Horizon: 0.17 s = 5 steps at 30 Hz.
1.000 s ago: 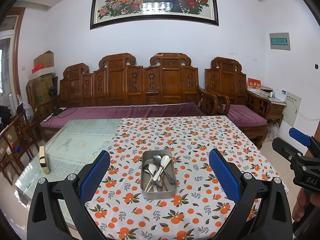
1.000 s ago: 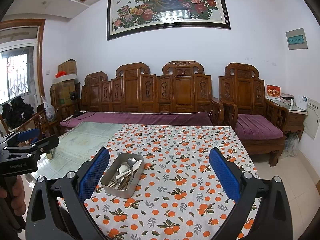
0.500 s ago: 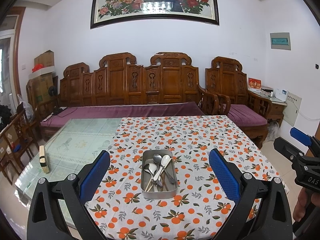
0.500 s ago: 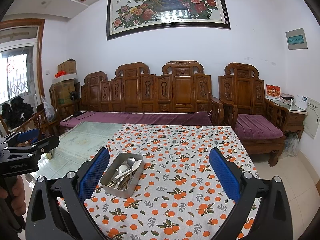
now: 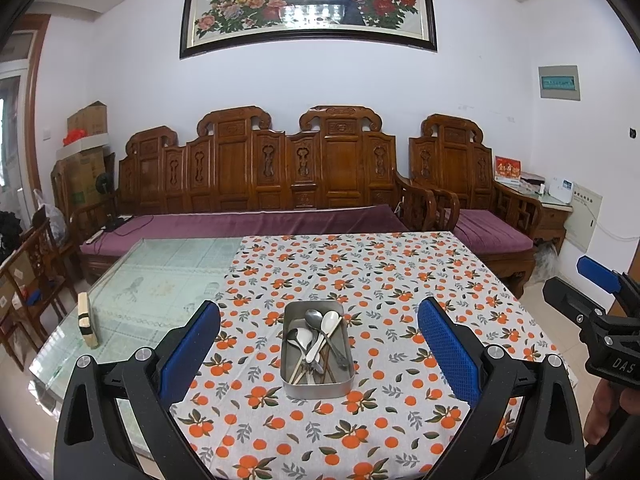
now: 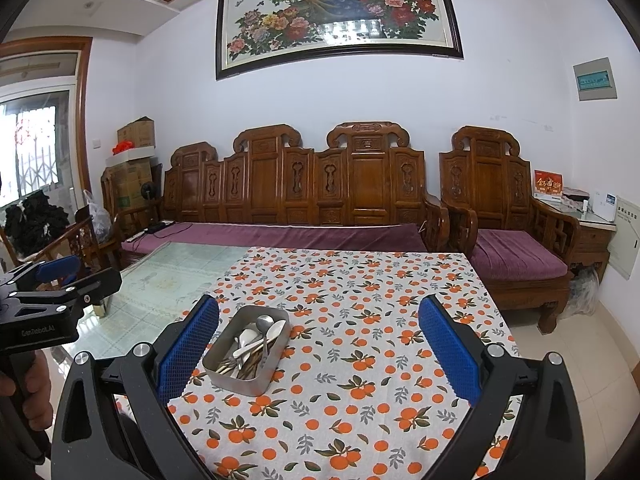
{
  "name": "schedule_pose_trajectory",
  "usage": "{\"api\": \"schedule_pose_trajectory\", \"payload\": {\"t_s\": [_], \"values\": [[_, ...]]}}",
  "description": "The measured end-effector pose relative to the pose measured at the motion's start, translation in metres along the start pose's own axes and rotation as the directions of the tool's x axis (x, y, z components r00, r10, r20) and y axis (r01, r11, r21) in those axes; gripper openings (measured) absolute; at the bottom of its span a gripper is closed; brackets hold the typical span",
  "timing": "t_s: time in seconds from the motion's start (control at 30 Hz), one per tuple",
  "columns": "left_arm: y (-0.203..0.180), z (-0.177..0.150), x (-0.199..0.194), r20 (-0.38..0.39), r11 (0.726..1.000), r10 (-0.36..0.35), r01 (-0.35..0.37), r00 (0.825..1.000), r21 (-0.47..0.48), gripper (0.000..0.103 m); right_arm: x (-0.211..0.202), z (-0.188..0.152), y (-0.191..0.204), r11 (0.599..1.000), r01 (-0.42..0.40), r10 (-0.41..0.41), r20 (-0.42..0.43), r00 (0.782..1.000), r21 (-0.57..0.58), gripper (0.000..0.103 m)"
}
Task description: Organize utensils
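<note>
left claw [image 5: 318, 354]: spread wide, raised | right claw [image 6: 318, 354]: spread wide, raised

Bright daylight, glare on painting [image 5: 308, 4], fisheye-bent edges, sharp.

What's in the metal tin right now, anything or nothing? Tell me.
Not empty. The tin holds a loose pile of utensils: spoons and thin sticks, likely chopsticks, lie crossed inside. It sits upright on the tablecloth.

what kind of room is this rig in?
Most likely a home living room: a carved wooden sofa with purple cushions, a framed peacock painting on the wall, and a table under an orange-print cloth holding a metal utensil tray.
</note>
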<state>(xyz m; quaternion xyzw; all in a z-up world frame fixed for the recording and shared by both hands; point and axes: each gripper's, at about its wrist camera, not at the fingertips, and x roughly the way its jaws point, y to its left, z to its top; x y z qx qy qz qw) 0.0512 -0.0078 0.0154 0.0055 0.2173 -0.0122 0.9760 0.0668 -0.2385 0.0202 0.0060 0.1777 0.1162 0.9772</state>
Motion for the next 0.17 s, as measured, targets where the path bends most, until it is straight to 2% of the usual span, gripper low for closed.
{"api": "schedule_pose_trajectory", "payload": {"t_s": [0.17], "values": [[0.0011,0.0010,-0.0004,0.004,1.000,-0.001,0.001,1.000,0.004,0.095,-0.0001,-0.0001,0.0002,1.000,0.000,0.000,0.001,1.000,0.000,0.100]]}}
